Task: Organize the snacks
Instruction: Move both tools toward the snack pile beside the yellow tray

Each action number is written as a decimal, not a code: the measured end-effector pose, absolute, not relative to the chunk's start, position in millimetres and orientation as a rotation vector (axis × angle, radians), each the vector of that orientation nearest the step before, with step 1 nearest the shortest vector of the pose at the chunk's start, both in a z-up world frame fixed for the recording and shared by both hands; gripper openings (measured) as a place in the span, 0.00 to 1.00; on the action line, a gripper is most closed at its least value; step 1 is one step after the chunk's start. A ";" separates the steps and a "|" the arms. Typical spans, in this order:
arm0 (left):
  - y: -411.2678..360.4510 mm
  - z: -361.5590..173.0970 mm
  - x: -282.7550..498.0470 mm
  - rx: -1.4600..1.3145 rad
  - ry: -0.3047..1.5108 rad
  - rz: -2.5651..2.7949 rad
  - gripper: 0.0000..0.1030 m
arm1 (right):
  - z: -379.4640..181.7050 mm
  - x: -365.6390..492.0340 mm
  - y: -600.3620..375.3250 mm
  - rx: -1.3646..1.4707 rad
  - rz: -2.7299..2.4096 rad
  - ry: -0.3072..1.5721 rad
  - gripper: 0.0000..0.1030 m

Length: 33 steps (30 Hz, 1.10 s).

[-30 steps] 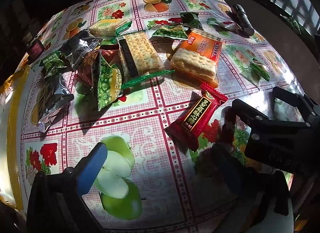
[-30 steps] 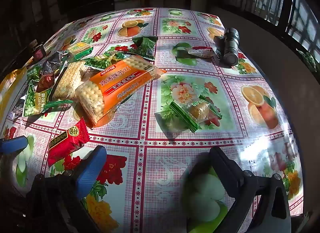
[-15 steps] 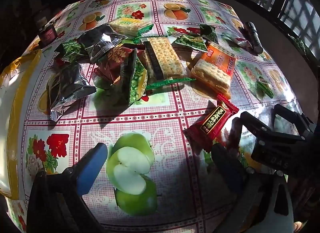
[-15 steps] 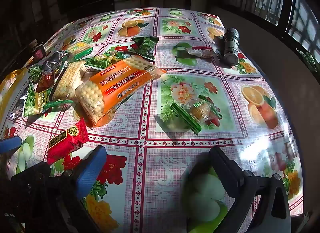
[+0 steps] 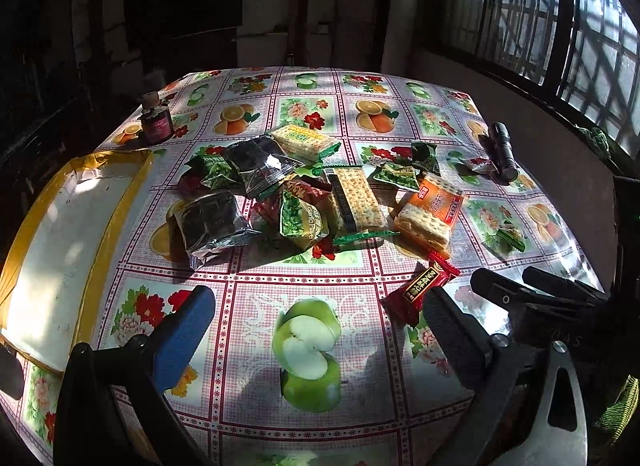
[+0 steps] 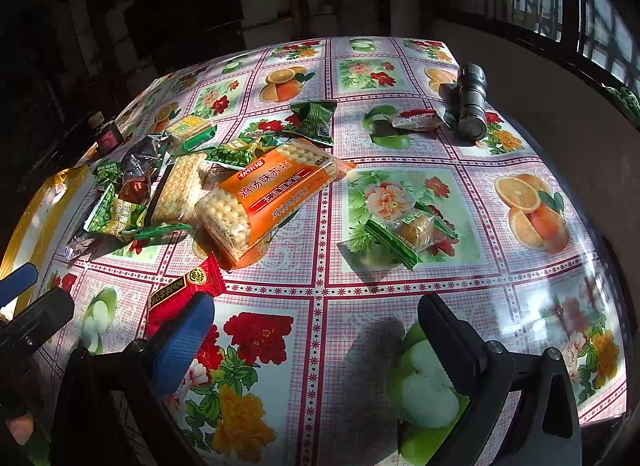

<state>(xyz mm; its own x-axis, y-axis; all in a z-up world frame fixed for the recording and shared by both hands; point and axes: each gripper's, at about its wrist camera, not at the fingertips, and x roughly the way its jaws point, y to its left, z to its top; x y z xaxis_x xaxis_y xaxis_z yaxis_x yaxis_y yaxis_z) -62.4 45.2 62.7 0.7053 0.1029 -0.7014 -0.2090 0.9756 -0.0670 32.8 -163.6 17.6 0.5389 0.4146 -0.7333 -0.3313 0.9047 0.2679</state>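
Snack packets [image 5: 312,201] heaped mid-table on fruit-print cloth [image 5: 256,322]. Red packet [image 5: 420,290] lies apart, near edge, just ahead of both tools. Left gripper [image 5: 316,326] spread wide, empty. Right gripper [image 6: 316,326] likewise wide, holding nothing. Yellow-rimmed tray [image 5: 60,234] at left.

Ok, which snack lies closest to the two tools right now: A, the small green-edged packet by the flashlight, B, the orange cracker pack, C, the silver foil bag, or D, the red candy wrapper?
D: the red candy wrapper lies just ahead of both open tools, nearer than the rest.
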 end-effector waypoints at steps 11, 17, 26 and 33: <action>98.0 82.1 -105.0 -0.246 0.718 0.249 1.00 | 94.2 -63.5 -115.9 -0.226 0.291 0.378 0.99; 105.0 92.4 -114.7 -0.236 0.688 0.273 1.00 | 100.1 -62.8 -110.5 -0.194 0.386 0.452 0.99; 115.9 92.2 -121.1 -0.225 0.700 0.308 1.00 | 93.9 -73.8 -112.5 -0.176 0.422 0.464 0.99; 123.5 85.7 -118.2 -0.238 0.734 0.294 1.00 | 83.7 -64.1 -115.6 -0.104 0.486 0.554 0.99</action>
